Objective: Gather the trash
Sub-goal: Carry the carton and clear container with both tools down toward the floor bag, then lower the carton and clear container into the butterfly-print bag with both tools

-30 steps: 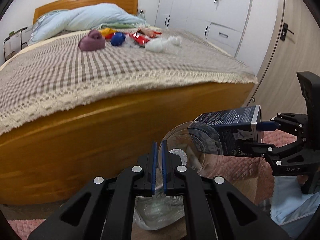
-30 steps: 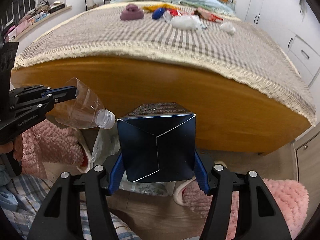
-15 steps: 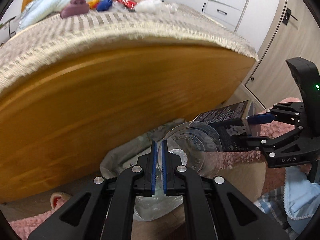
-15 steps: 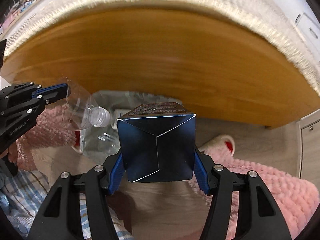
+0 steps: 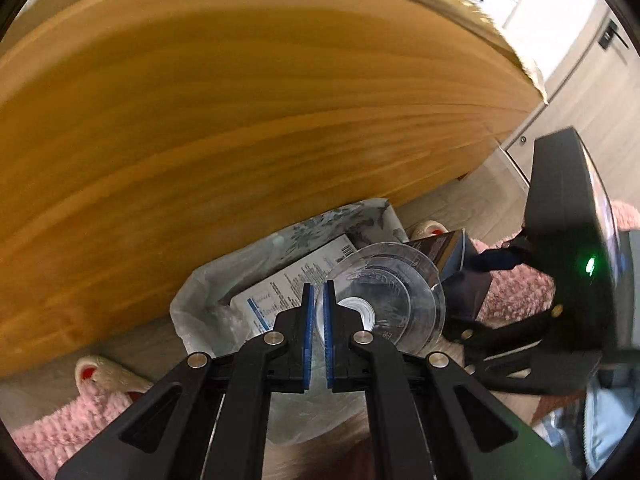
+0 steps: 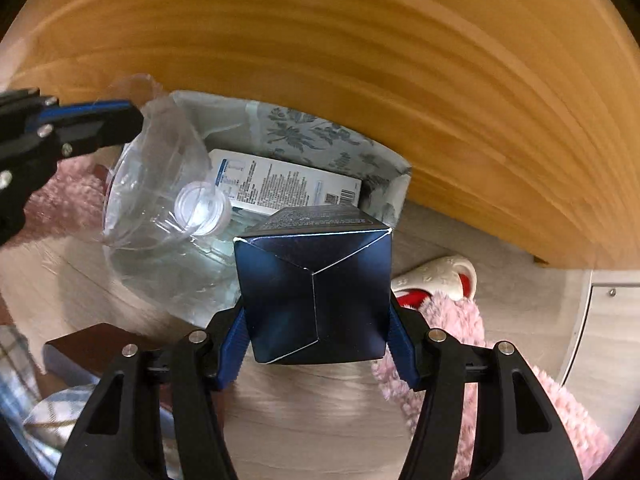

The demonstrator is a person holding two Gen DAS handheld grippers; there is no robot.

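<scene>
A wooden bed frame (image 6: 360,60) fills the background above a pale floor, where a floral-lined trash bag (image 6: 320,136) sits open with a white carton (image 6: 288,188) inside. The left gripper (image 5: 316,304), nearly closed, pinches the rim of a clear plastic bottle (image 6: 160,184) above the bag. The right gripper (image 6: 316,320) clamps a dark blue box (image 6: 316,292) just beside it. Pink slippers (image 6: 452,312) lie nearby.

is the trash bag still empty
No, a white printed carton already lies inside the bag on the floor, seen in the right wrist view.
</scene>
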